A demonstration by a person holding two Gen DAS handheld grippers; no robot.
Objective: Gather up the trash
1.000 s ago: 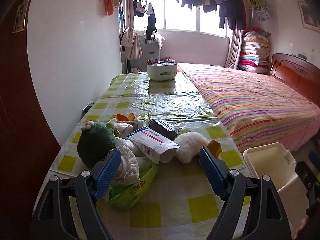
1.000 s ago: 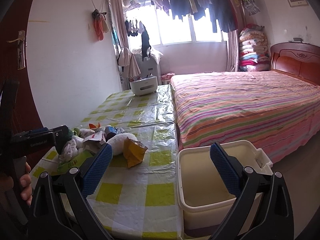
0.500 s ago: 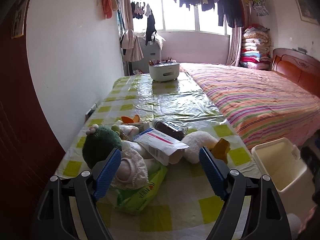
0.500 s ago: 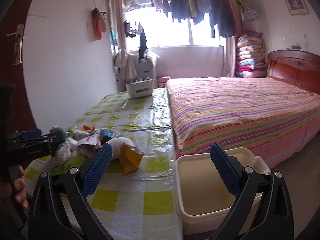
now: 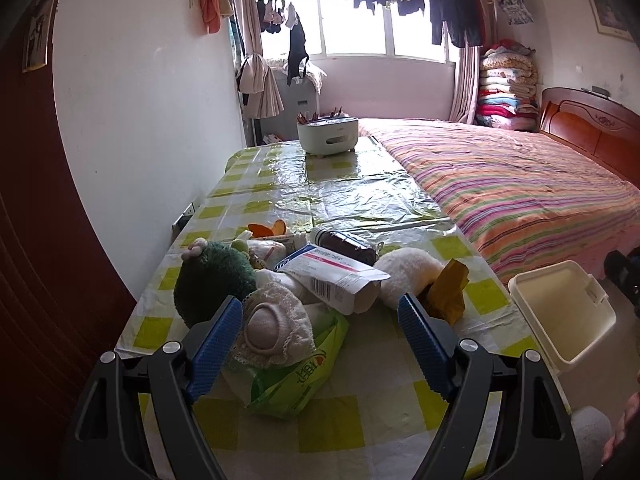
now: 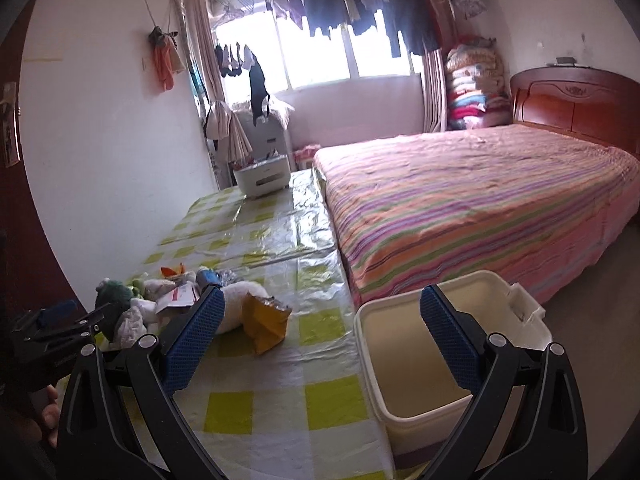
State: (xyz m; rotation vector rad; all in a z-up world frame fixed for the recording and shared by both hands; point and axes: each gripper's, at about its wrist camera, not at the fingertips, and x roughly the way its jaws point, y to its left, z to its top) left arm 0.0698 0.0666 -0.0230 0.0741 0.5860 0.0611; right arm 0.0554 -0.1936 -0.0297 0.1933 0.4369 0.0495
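A heap of clutter lies on the checked table (image 5: 344,432): a green plastic bag (image 5: 296,376), a white medicine box (image 5: 332,276), a dark bottle (image 5: 344,242), a crumpled yellow-brown wrapper (image 5: 448,292) (image 6: 266,322), and plush toys, green (image 5: 212,280) and white (image 5: 408,272). An empty cream bin (image 5: 564,316) (image 6: 436,364) stands beside the table's right edge. My left gripper (image 5: 320,348) is open and empty just in front of the heap. My right gripper (image 6: 320,340) is open and empty, above the table edge and the bin.
A white organiser (image 5: 328,136) with pencils stands at the table's far end. A striped bed (image 5: 520,196) runs along the right. The wall and a dark red door (image 5: 40,280) are on the left. Laundry hangs at the window.
Both grippers have drawn back and risen a little, so the heap and the bin sit lower and further off. The jaws stayed open.
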